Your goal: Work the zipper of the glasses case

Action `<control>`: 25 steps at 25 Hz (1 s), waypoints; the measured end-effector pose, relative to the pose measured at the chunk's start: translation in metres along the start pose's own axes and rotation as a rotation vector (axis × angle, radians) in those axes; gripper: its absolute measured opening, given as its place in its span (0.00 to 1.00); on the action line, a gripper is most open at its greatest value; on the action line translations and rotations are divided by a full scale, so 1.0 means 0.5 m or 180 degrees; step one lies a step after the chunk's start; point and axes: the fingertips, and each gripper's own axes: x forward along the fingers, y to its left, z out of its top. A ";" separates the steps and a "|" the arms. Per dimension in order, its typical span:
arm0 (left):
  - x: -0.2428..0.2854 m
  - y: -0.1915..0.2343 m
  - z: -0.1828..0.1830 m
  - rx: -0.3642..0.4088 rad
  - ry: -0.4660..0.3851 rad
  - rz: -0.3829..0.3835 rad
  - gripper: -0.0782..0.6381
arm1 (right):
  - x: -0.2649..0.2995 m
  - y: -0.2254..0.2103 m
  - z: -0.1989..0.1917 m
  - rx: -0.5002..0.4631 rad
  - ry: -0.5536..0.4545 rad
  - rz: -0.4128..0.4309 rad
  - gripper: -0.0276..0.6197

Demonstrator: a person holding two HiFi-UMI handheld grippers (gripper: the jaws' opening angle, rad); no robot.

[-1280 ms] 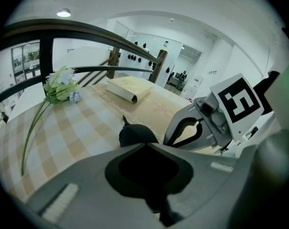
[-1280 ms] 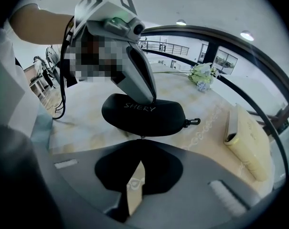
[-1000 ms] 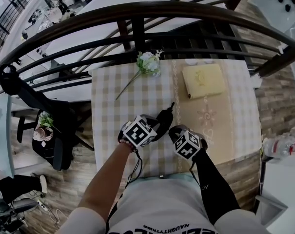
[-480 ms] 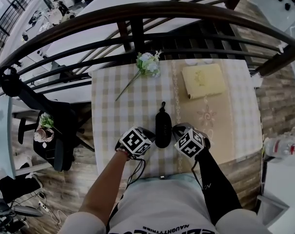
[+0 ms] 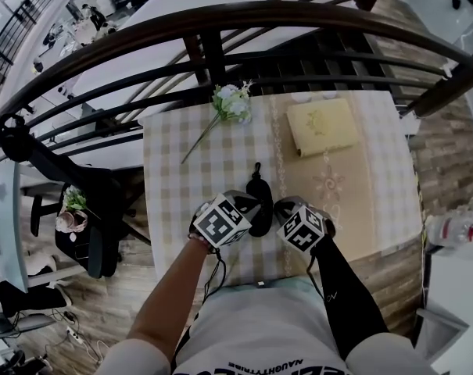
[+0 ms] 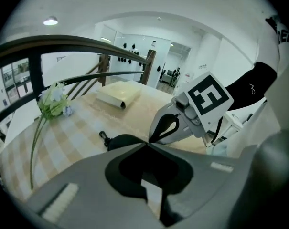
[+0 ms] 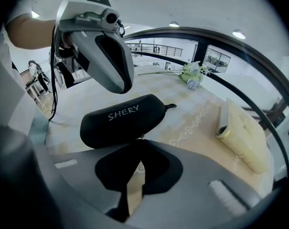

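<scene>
Black and zipped shut as far as its seam shows, the glasses case (image 5: 259,198) lies on the checked bench (image 5: 189,147) between the two tools. The right tool (image 7: 137,141) has its jaws together at the case's near edge, apparently pinching the small zipper pull (image 7: 142,136). The left tool (image 6: 147,144), jaws also together with nothing between them, hovers over the case, so the whole zipper run seems left to do.

Left hand-held gripper (image 6: 145,148) jaws together above black glasses case (image 6: 121,140); right hand-held gripper (image 6: 150,139) tips at case edge
</scene>
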 end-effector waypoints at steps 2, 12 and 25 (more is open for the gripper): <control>0.027 -0.006 0.004 0.0208 0.0116 -0.0019 0.12 | 0.000 -0.001 -0.002 -0.0011 0.0008 -0.0005 0.09; 0.051 -0.001 -0.016 -0.0105 0.0295 -0.0071 0.12 | 0.001 -0.001 -0.007 -0.0121 0.0053 -0.0025 0.09; 0.049 0.004 -0.018 -0.0273 0.0093 -0.0157 0.12 | -0.007 0.013 -0.011 -0.0122 0.0046 0.0031 0.09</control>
